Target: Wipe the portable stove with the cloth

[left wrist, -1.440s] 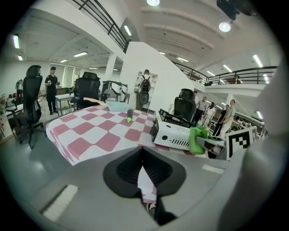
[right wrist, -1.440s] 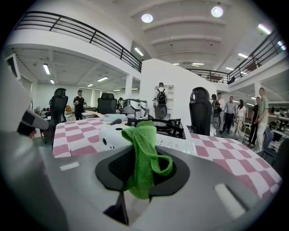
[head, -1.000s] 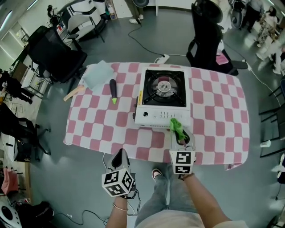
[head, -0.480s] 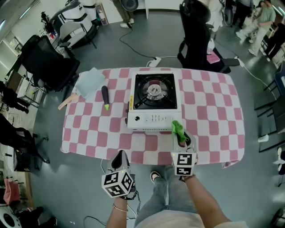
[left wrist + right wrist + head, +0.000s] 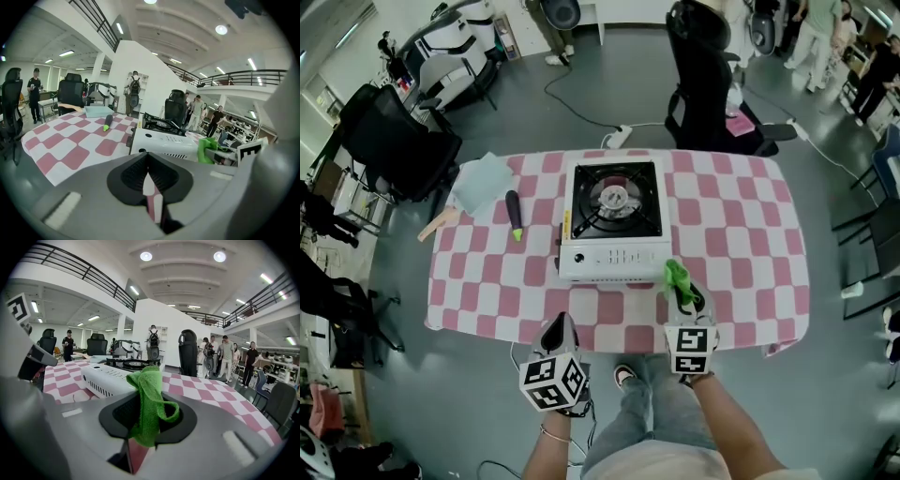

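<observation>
The white portable stove (image 5: 611, 220) with its black burner sits at the middle back of the checked table (image 5: 741, 253); it also shows in the left gripper view as the stove (image 5: 161, 140) and in the right gripper view as the stove (image 5: 110, 376). My right gripper (image 5: 682, 292) is shut on a green cloth (image 5: 677, 276), just off the stove's front right corner. The cloth (image 5: 149, 401) stands up between the jaws. My left gripper (image 5: 556, 333) is shut and holds nothing, at the table's front edge.
A dark eggplant with a green tip (image 5: 514, 214), a pale blue folded cloth (image 5: 482, 182) and a wooden utensil (image 5: 437, 224) lie at the table's left. Office chairs (image 5: 698, 75) stand behind the table, and a cable with a power strip (image 5: 616, 138) lies on the floor.
The head view has shifted, so the table and stove sit lower and further left in the picture. Both grippers hold about the same places near the front edge, right still on the cloth.
</observation>
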